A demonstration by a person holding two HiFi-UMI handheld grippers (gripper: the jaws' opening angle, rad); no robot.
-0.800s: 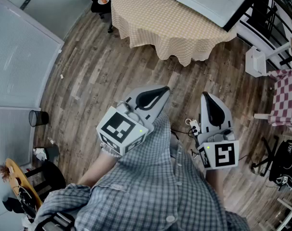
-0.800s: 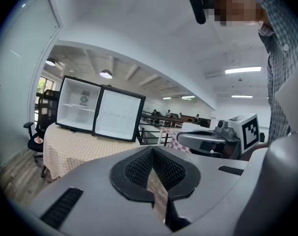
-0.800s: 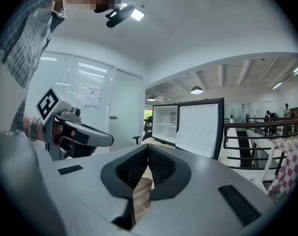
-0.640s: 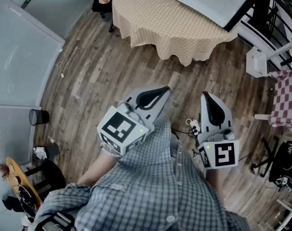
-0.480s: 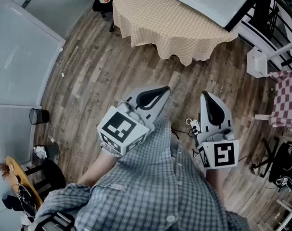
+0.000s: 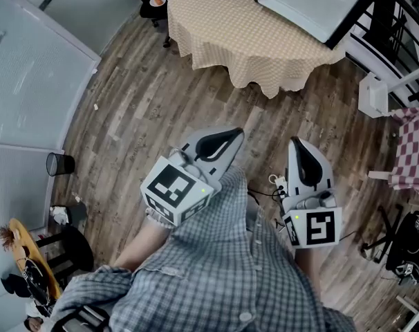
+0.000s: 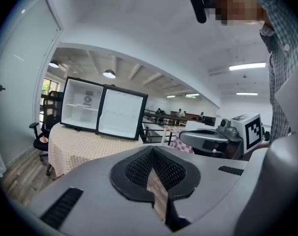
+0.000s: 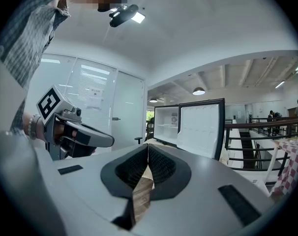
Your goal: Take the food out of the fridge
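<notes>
Left gripper (image 6: 236,131) and right gripper (image 6: 294,142) jaws are closed, holding nothing. Open floor (image 6: 142,104) reaches the bench (image 6: 238,30) edge. The sticker (image 7: 87,99) in the fridge (image 7: 80,115) is too small to read.

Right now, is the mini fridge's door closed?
No, the mini fridge on the checked tablecloth has its door swung wide open, with the white interior showing.

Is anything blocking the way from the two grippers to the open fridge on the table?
Nothing visible does. Only bare wooden floor lies between the left gripper, the right gripper and the cloth-covered table; the door of the fridge already stands open.
</notes>
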